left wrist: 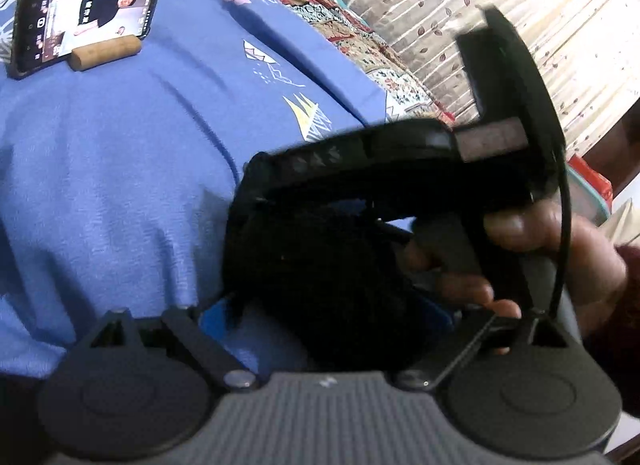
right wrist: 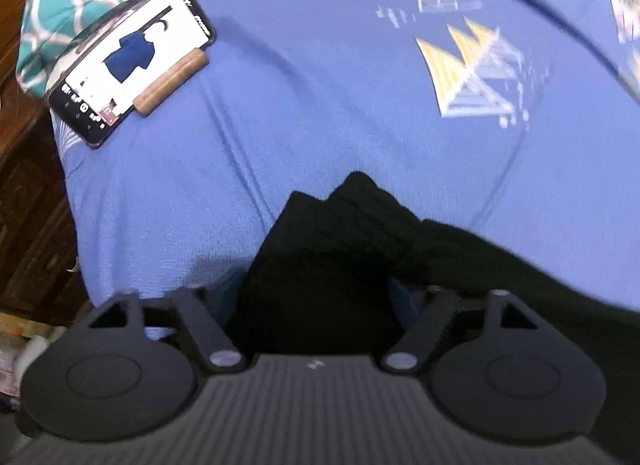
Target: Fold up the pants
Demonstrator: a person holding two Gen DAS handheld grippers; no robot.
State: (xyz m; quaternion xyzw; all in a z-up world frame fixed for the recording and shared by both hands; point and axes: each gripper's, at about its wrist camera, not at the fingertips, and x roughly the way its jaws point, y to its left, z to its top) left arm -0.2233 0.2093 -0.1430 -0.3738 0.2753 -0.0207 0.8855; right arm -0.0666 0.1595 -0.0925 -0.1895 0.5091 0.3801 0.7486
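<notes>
The black pants (right wrist: 332,249) look soft, light and floppy; best pinched at the bunched edge at twelve o'clock. The left gripper (left wrist: 320,305) is spread wide. Whether the right gripper (right wrist: 316,297) pinches cloth, I cannot tell.

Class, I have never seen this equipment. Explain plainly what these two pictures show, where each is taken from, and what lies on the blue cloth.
No robot: a person holds a two-finger gripper in each hand, each carrying a camera. The picture from the left gripper shows a hand holding the right gripper, side on. The right one's picture looks down on bunched black pants on a blue printed sheet, with a phone beside a wooden stick. Cloth hides the fingertips, so whether either grips is unclear.
</notes>
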